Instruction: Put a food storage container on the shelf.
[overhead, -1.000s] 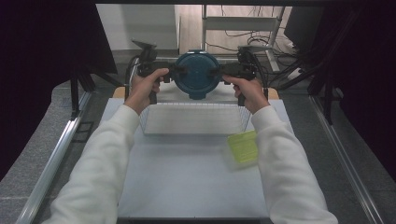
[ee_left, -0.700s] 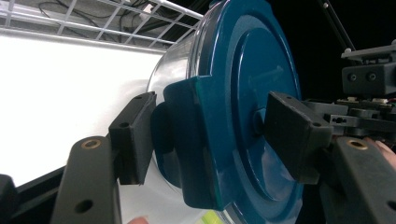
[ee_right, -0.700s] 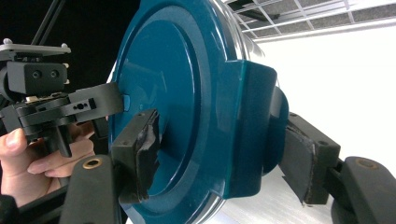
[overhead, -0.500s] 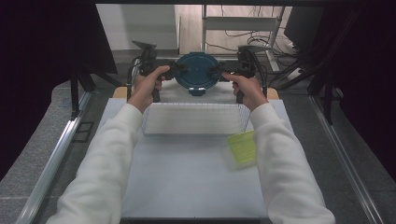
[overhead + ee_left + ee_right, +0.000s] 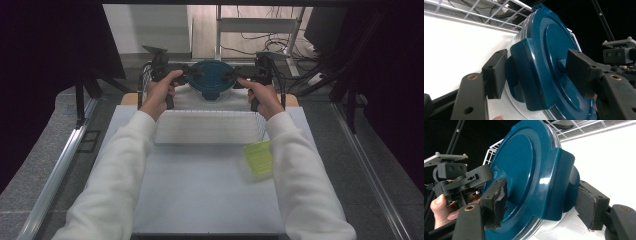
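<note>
Your left gripper (image 5: 186, 76) and right gripper (image 5: 239, 76) sit on opposite sides of the container (image 5: 212, 80), a clear round tub with a dark teal lid (image 5: 554, 65). It is at the far edge of the table, over the wire basket (image 5: 146, 80), beyond the white rack (image 5: 207, 127).

In the left gripper view, the jaws straddle the lid's rim at one of its latch tabs (image 5: 524, 75): one pad lies over the top of the lid, the other sits beside the underside of the tab with a sliver of gap showing. Whether those jaws are pressing, you cannot tell from here.

In the right gripper view, the jaws straddle the opposite latch tab (image 5: 560, 182) (the lid is tilted steeply in this camera). They have just been opening, with the rim between them; the pad on the tab side stands clear of the tab, so this side is loose.

A pale green cup (image 5: 258, 157) lies on the white mat (image 5: 200, 195), near your right sleeve, well apart from the container.
</note>
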`<state>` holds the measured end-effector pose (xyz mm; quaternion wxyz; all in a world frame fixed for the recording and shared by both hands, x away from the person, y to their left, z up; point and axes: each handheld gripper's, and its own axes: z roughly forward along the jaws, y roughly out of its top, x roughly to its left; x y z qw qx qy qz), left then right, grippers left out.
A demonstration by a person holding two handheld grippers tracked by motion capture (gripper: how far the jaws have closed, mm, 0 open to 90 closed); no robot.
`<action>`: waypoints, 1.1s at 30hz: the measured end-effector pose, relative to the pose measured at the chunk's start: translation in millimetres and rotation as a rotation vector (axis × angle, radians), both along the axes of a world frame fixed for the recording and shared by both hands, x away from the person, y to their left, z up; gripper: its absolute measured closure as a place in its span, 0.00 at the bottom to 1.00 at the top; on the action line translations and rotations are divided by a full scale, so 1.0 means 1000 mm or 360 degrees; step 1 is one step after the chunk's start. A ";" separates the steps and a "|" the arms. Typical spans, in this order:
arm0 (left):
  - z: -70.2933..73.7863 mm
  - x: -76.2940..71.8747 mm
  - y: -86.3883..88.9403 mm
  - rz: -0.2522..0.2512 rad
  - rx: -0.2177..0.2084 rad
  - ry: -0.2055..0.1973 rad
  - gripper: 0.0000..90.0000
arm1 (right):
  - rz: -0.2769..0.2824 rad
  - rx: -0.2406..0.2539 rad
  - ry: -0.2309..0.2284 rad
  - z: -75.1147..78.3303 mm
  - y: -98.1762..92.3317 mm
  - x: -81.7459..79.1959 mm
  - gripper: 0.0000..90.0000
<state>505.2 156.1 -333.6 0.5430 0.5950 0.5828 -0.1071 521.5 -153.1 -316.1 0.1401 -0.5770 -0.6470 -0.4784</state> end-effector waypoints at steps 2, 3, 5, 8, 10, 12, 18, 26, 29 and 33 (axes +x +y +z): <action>0.000 0.000 0.000 -0.0002 -0.0002 -0.0002 0.40 | -0.0001 0.0007 -0.0005 0.000 0.000 0.000 0.34; 0.000 0.000 0.000 -0.0001 -0.0003 -0.0005 0.40 | -0.0001 0.0008 -0.0005 0.000 -0.001 0.000 0.34; 0.000 0.000 0.000 0.0003 0.0000 -0.0001 0.40 | -0.0002 0.0007 -0.0006 0.000 -0.001 0.000 0.34; 0.002 -0.002 -0.002 0.0025 0.0038 -0.0038 0.38 | -0.0025 -0.0023 -0.0061 0.001 0.000 -0.002 0.32; 0.003 -0.004 -0.003 0.0059 0.0079 -0.0067 0.29 | -0.0054 -0.0063 -0.0093 0.004 0.002 -0.005 0.24; 0.009 -0.009 -0.001 0.0110 0.0125 -0.0131 0.23 | -0.0086 -0.0101 -0.0146 0.008 0.004 -0.012 0.19; 0.024 -0.036 0.002 0.0093 0.0271 -0.0298 0.22 | -0.0121 -0.0305 -0.0400 0.025 0.001 -0.046 0.12; 0.020 -0.084 0.005 -0.0108 0.0357 -0.0347 0.25 | 0.0069 -0.0407 -0.0609 0.028 -0.019 -0.089 0.19; 0.013 -0.103 0.008 -0.0165 0.0397 -0.0374 0.25 | 0.0104 -0.0415 -0.0646 0.022 -0.029 -0.102 0.21; 0.001 -0.127 0.012 -0.0241 0.0407 -0.0395 0.26 | 0.0144 -0.0442 -0.0675 0.010 -0.042 -0.120 0.22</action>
